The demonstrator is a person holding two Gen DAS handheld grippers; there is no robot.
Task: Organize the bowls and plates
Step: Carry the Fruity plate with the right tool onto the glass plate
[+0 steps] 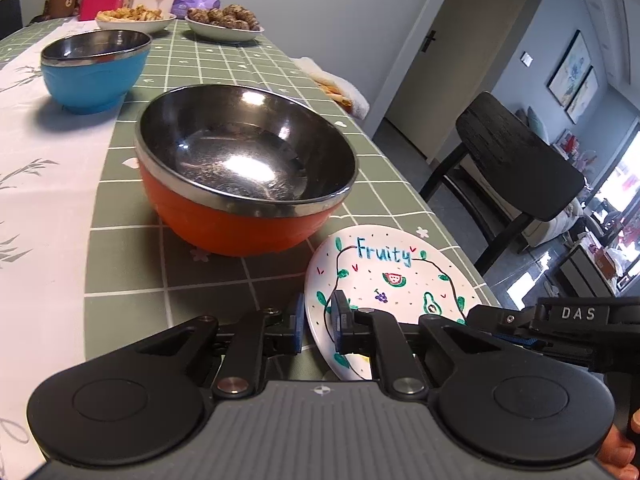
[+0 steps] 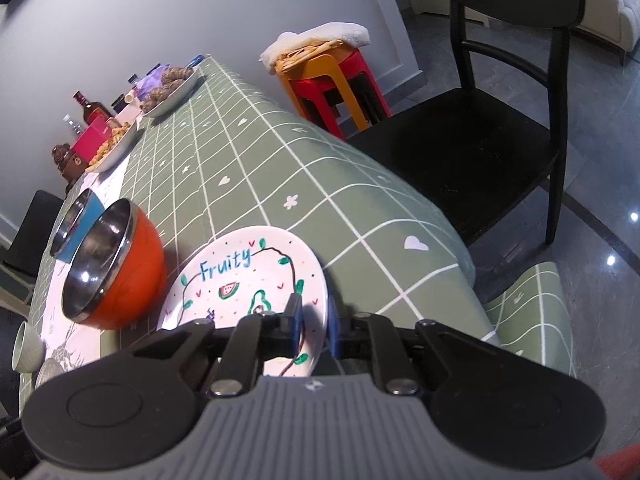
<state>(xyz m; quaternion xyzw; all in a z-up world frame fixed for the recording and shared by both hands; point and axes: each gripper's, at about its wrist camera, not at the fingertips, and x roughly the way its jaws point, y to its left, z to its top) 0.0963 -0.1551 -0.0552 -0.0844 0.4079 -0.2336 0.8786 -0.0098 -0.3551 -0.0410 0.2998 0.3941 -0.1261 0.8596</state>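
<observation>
A white plate painted with "Fruity" and small fruits lies at the near edge of the green checked table. My left gripper is shut on the plate's left rim, one blue pad above it and one below. In the right wrist view my right gripper is shut on the opposite rim of the same plate. Just beyond the plate stands an orange bowl with a steel lining, and a blue one stands farther back. I cannot tell whether the plate is off the cloth.
Two white dishes of food and several bottles stand at the far end. A black chair and stacked stools stand beside the table's right edge. A small pale cup sits at the left.
</observation>
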